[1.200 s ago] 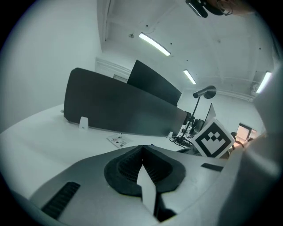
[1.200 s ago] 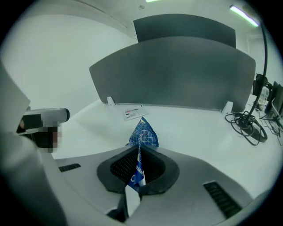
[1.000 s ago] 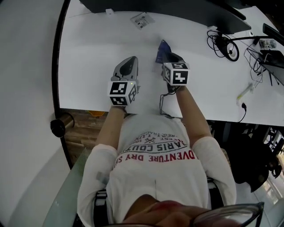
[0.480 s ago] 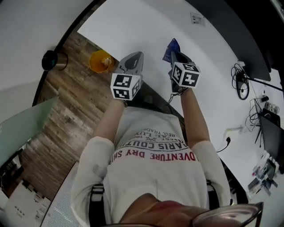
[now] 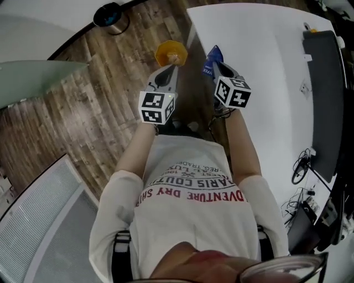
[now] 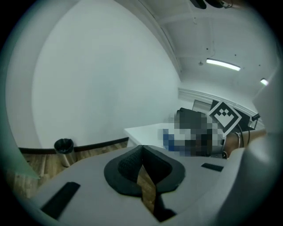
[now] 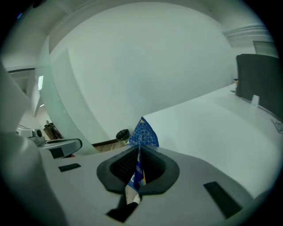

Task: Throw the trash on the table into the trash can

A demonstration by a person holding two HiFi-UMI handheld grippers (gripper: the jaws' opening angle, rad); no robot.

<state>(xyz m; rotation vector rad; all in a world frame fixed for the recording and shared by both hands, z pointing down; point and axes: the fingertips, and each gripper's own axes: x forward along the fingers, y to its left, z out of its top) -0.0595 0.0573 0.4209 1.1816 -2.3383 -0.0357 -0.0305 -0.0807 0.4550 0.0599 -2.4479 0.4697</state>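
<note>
Wooden floor [image 5: 83, 99] fills the head view, with the white bench [image 5: 265, 66] to the right of the right claw [image 5: 217, 65]. That claw is clamped on a blue wrapper [image 7: 142, 134] poking past its tips; the left claw [image 6: 142, 151] is closed on nothing. An orange bin [image 5: 170, 53] sits just ahead of it, a black can [image 5: 110, 15] well beyond; which is meant I cannot tell. Being light, the wrapper may flutter wide of the rim if released high.

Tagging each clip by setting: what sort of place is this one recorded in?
Probably an office or workroom: a long white table carrying what looks like a monitor and tangled cables, a wood-plank floor, and a small lined trash can by the wall.
</note>
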